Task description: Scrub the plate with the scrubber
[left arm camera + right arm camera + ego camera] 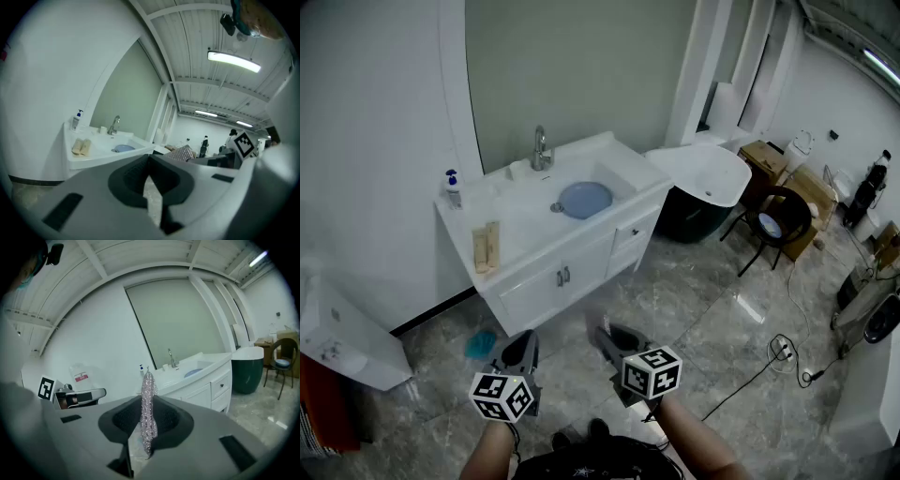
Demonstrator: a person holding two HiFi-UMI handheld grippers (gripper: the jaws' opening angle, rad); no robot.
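Observation:
A blue plate [584, 199] lies in the basin of the white vanity [534, 253], far ahead of both grippers. It also shows in the left gripper view as the plate [124, 148] and in the right gripper view as the plate [193, 373]. My right gripper [609, 337] is held low over the floor, shut on a silvery mesh scrubber [148, 385] that stands upright between its jaws. My left gripper [522, 349] hangs beside it, shut with nothing between its jaws. The right gripper [147, 427] and the left gripper [149, 176] both face the vanity.
On the vanity stand a tap [541, 148], a soap bottle [452, 187] and beige folded items [486, 247]. A blue thing [481, 344] lies on the marble floor. To the right are a white tub [703, 173], a chair [778, 220] and a cable [783, 352].

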